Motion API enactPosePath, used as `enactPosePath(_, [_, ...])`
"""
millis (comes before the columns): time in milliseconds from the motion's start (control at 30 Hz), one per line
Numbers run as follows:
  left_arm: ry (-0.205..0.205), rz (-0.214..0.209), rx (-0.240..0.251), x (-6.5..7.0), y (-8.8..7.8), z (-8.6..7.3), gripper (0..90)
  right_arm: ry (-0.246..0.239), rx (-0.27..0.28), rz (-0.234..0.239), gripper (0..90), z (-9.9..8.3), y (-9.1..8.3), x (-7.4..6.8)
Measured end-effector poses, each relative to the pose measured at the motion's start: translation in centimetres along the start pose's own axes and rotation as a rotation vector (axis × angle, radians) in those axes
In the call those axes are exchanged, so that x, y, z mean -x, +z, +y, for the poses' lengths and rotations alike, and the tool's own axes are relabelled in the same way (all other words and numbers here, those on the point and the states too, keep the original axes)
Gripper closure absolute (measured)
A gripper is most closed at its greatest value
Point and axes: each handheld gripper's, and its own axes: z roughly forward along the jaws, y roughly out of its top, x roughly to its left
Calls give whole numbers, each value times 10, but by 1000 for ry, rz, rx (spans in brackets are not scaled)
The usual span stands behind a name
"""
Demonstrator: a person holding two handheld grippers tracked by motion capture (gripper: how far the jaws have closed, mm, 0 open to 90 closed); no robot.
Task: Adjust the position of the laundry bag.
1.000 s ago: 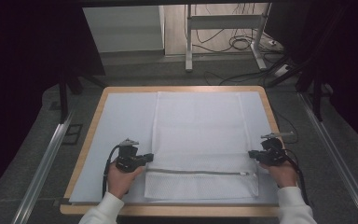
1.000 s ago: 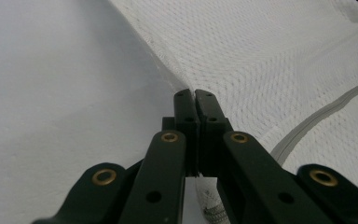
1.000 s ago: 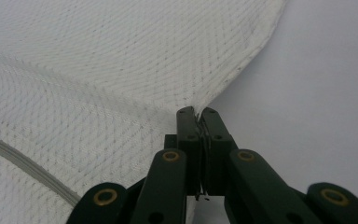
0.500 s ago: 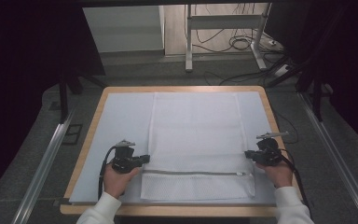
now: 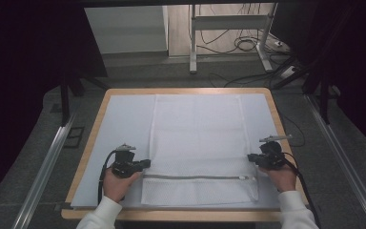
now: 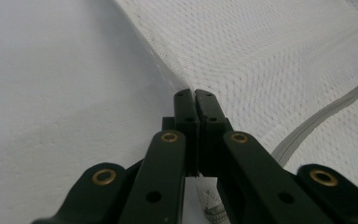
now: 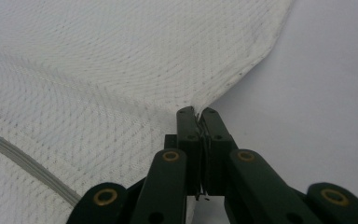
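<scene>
Firmly clenched, the left tool point(image 5: 145, 164) pinches the left edge of the white mesh laundry bag point(image 5: 198, 143), and the right tool point(image 5: 251, 158) grips its right edge, at nine and three o'clock. Both hands should pull evenly, keeping the mesh taut and the grey zipper point(image 5: 195, 177) straight. Flat on the desk point(image 5: 95, 119), toward six o'clock, the bag looks empty.
</scene>
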Motion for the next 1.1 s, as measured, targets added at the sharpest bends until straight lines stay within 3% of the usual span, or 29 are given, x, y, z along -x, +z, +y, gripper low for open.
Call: enactPosePath(1100, [-45, 45, 11, -27, -19, -8, 896, -43, 7, 46, 867, 6, 15, -26])
